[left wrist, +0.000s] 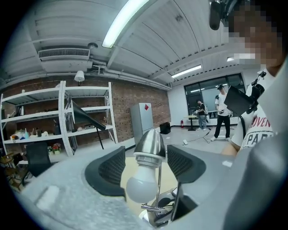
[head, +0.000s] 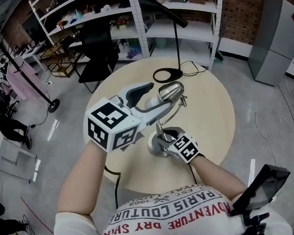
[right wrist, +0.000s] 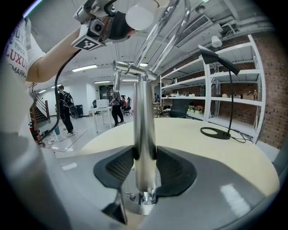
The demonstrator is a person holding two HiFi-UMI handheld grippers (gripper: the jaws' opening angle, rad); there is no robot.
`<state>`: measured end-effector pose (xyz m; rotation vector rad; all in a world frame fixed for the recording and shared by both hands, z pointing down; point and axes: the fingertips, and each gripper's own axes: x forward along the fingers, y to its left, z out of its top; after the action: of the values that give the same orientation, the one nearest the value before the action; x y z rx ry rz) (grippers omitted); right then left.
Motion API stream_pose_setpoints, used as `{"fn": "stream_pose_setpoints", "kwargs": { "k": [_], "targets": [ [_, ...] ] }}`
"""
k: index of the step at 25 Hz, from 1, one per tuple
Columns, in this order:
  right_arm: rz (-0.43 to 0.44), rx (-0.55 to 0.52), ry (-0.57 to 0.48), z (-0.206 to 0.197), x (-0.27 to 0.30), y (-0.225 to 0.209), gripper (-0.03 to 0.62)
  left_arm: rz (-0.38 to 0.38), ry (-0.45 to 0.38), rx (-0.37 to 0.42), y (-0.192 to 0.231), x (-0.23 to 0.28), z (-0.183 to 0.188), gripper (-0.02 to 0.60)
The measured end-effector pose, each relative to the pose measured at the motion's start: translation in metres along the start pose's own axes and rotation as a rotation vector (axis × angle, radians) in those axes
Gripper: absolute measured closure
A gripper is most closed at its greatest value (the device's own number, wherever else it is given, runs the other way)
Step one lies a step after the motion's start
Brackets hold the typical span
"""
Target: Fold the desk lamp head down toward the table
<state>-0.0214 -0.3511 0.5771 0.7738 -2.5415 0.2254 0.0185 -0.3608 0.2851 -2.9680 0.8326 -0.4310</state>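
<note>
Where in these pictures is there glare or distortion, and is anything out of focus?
Head view: even light, sharp; soft glare on the chrome lamp head. Left gripper view: the ceiling light is blown out white, the shelves bow with the wide lens, the near bulb looks slightly soft. Right gripper view: bright reflections streak the lamp stem; edges curve and darken.

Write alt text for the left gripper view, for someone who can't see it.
The left gripper, jaws open, frames a chrome desk lamp head and its white bulb without gripping them. Behind stand white shelves and a brick wall.
</note>
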Motion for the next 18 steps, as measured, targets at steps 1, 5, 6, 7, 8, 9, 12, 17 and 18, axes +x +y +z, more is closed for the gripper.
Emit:
{"fn": "stream_pose_setpoints", "kwargs": {
  "k": [1, 5, 6, 7, 8, 9, 12, 17, 18],
  "targets": [
    [0.000, 0.002, -0.004, 0.000, 0.000, 0.000, 0.439, -0.015, 0.006, -0.010, 0.000, 0.004, -0.001, 0.275],
    [0.001, 0.003, -0.008, -0.001, 0.001, -0.001, 0.439, -0.076, 0.040, -0.006, -0.005, 0.014, -0.004, 0.279],
    [0.001, 0.003, -0.006, -0.001, 0.001, -0.001, 0.439, -0.089, 0.051, 0.007, -0.007, 0.016, -0.005, 0.281],
    [0.000, 0.004, -0.005, -0.002, 0.001, -0.001, 0.439, -0.101, 0.061, 0.021, -0.009, 0.018, -0.006, 0.282],
    [0.000, 0.004, -0.006, -0.002, 0.002, -0.001, 0.439, -0.111, 0.069, 0.031, -0.010, 0.020, -0.007, 0.282],
    [0.000, 0.005, -0.008, -0.002, 0.002, -0.001, 0.440, -0.120, 0.074, 0.037, -0.012, 0.022, -0.007, 0.285],
    [0.001, 0.001, -0.008, -0.002, 0.001, -0.001, 0.441, -0.133, 0.084, 0.052, -0.013, 0.026, -0.008, 0.299],
    [0.005, 0.001, -0.008, -0.002, 0.001, -0.001, 0.441, -0.142, 0.093, 0.055, -0.012, 0.027, -0.007, 0.305],
    [0.005, 0.003, -0.009, -0.001, 0.001, -0.001, 0.441, -0.141, 0.095, 0.055, -0.012, 0.027, -0.007, 0.305]
  ]
}}
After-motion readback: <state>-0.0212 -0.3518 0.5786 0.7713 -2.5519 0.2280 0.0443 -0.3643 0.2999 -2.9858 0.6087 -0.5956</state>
